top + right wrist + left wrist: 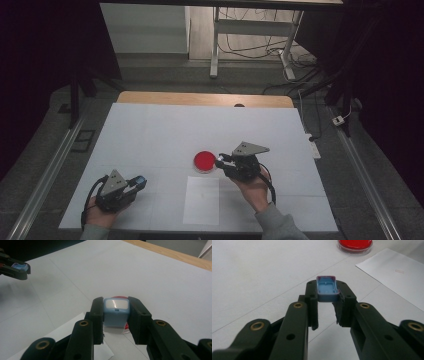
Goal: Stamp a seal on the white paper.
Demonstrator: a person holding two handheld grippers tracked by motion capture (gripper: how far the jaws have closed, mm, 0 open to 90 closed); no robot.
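Blue plastic pieces sat clamped in both hand-held grippers over a white table.
From the high view, the left gripper gripped a small blue item near the table's front left, while the right gripper hovered just beside a round red dish, behind a white paper sheet. The left gripper view showed a hollow blue plastic cap, rim stained reddish, pinched between the jaws. The right gripper view showed a pale blue block with a shiny face, perhaps a stamp, clenched above the dish.

Matt black plastic jaws; blue plastic cap, stamp with a glossy face; glossy red dish; matt white paper.
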